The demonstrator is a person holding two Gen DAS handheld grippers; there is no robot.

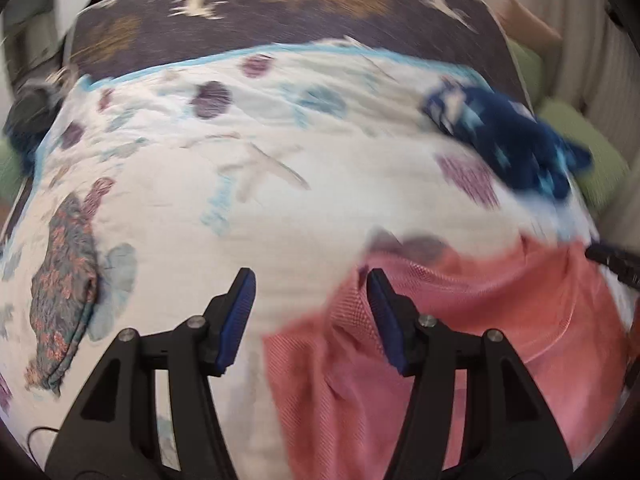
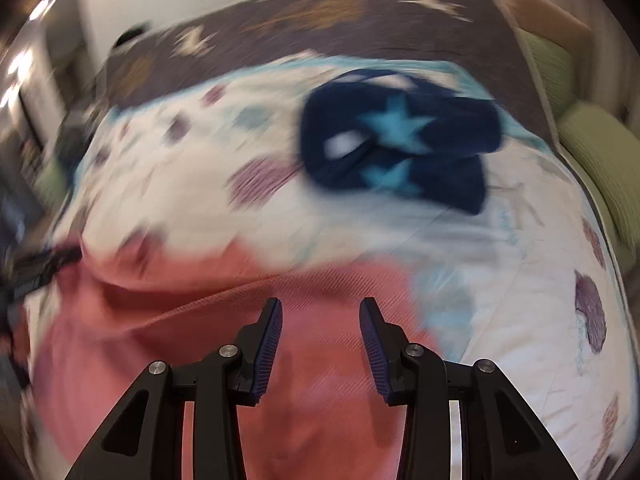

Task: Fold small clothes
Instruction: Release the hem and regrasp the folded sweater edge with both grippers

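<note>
A pink knit garment lies rumpled on a white patterned quilt; it also shows in the right wrist view. My left gripper is open and empty, hovering over the garment's left edge. My right gripper is open and empty, above the garment's right part. A dark blue garment with light blue stars lies crumpled farther back on the quilt; it also shows in the left wrist view. Both views are motion-blurred.
A folded floral grey-and-pink cloth lies at the quilt's left. A dark purple patterned bedspread lies beyond the quilt. Green cushions sit at the right. The other gripper's black tip shows at the right edge.
</note>
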